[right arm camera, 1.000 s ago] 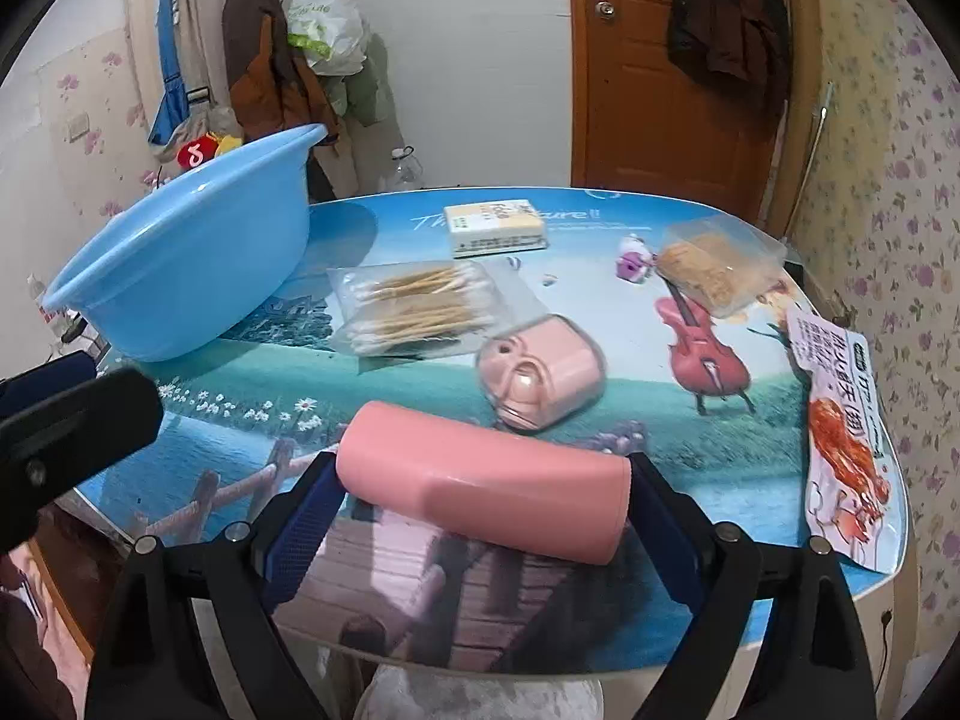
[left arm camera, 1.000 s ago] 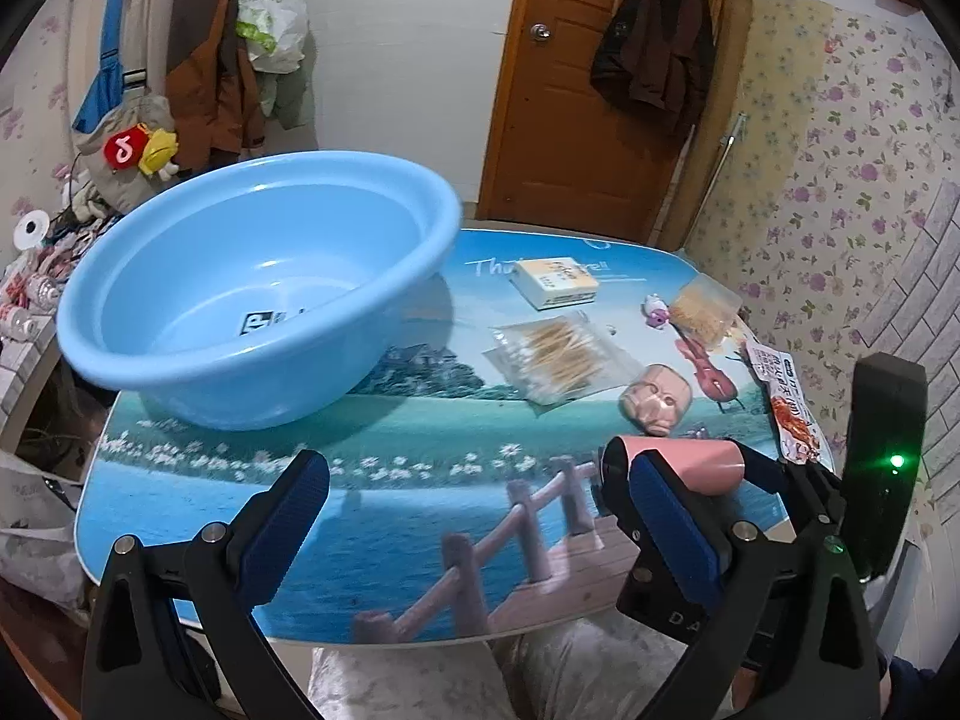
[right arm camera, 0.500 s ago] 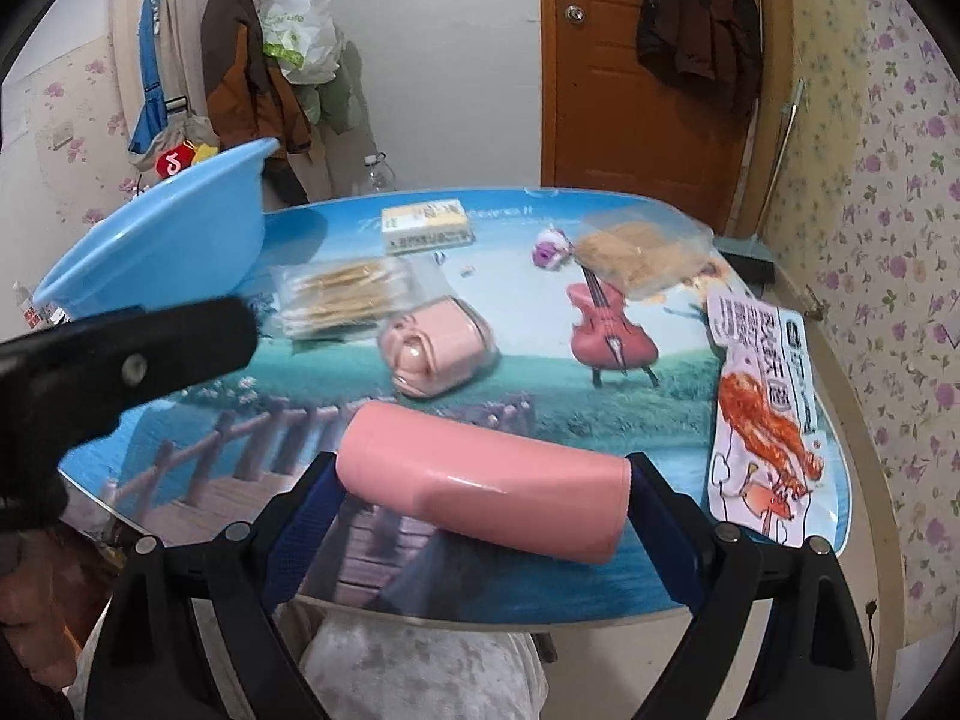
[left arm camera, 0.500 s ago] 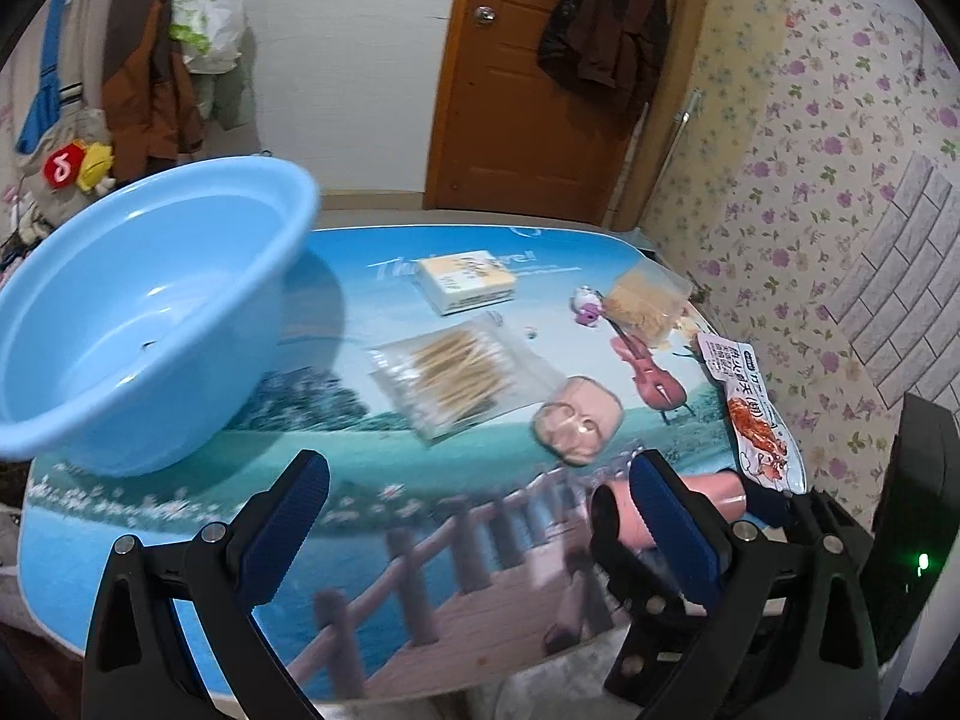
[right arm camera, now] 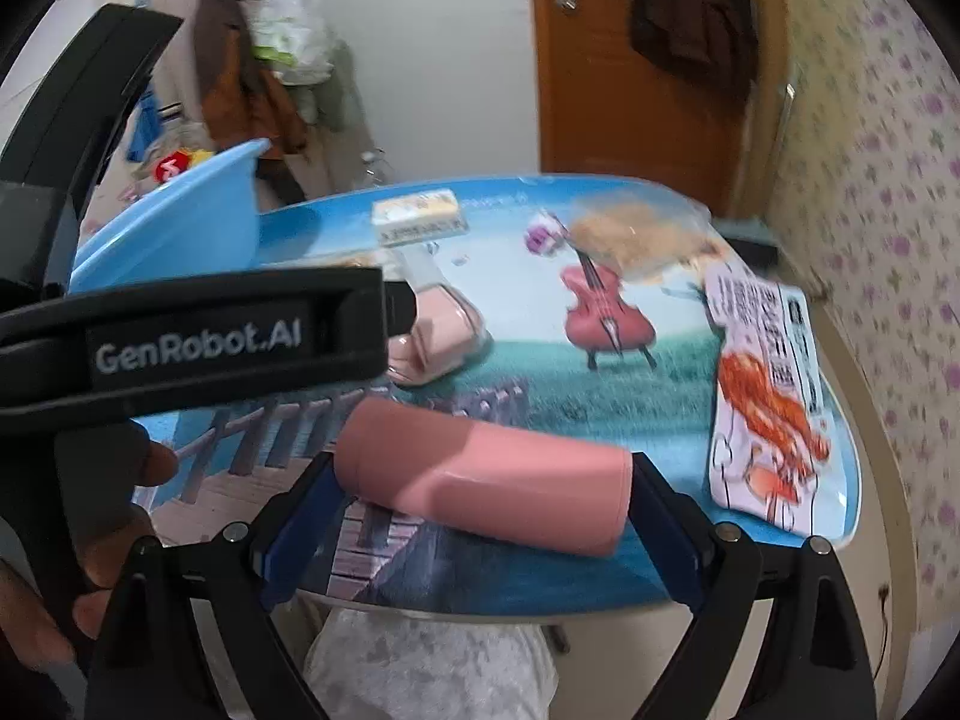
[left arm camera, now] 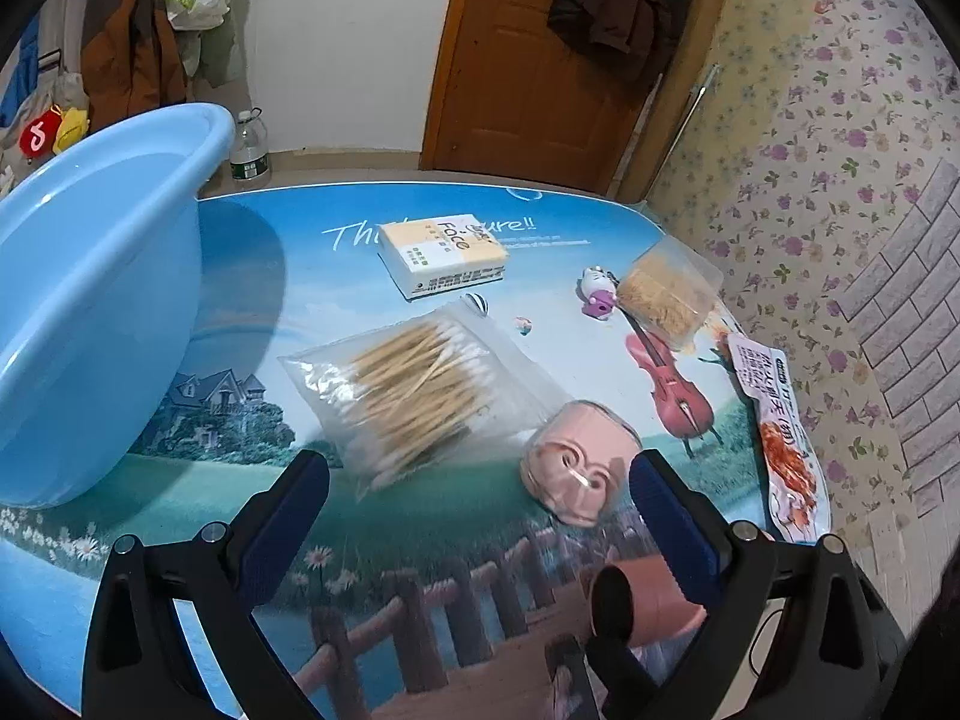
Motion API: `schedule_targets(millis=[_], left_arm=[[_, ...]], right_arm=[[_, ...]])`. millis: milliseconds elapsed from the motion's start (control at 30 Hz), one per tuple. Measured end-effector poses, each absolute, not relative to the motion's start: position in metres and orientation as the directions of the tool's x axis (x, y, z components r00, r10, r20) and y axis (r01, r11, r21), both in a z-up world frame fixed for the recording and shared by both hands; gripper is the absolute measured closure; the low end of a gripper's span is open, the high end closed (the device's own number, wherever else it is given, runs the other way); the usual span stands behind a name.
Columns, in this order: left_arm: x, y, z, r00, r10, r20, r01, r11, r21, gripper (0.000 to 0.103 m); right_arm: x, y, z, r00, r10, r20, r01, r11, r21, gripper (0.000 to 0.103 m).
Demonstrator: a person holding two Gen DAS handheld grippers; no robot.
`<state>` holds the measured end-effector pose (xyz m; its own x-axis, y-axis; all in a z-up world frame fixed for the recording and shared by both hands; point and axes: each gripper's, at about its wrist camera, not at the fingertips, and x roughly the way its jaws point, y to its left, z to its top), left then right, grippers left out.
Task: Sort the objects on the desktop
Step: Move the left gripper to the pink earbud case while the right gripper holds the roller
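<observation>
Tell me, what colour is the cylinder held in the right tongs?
Pink. The cylinder shows best in the right wrist view, clamped between the right tongs.

light blue basin [left arm camera: 90, 324], pink cylinder [right arm camera: 486, 480]

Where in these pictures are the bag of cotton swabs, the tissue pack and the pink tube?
bag of cotton swabs [left arm camera: 420, 384], left wrist view, on the bundle of sticks.
tissue pack [left arm camera: 444, 252], left wrist view, on its printed top face.
pink tube [right arm camera: 486, 474], right wrist view, mid-body, between the tongs.
</observation>
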<state>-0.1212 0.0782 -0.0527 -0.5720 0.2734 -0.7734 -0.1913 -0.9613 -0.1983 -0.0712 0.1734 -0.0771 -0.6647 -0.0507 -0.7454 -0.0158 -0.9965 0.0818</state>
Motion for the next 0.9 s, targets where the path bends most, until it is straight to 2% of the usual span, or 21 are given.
schedule_targets(millis=[133,467,767,900], left_arm=[[-0.129,0.077,-0.056,-0.567,0.265,-0.780,-0.168,-0.964,-0.205,0.002],[-0.145,0.065,-0.062,-0.551,0.274,-0.788,-0.118,-0.961,-0.252,0.002],[-0.145,0.055,-0.061,-0.551,0.280,-0.786,-0.108,-0.958,-0.265,0.002],[-0.141,0.056,-0.055,-0.555,0.320,-0.768,-0.164,-0.947,-0.276,0.002]], right_arm=[[-0.067,0.170,-0.074,-0.652,-0.033,-0.758,-0.073,-0.992,0.106,0.010],[-0.067,0.162,-0.077,-0.651,0.042,-0.758,-0.132,-0.990,0.059,0.010],[-0.064,0.163,-0.077,-0.679,0.007,-0.734,-0.085,-0.994,0.069,0.014],[-0.060,0.166,-0.074,-0.686,-0.014,-0.727,-0.065,-0.995,0.080,0.014]])
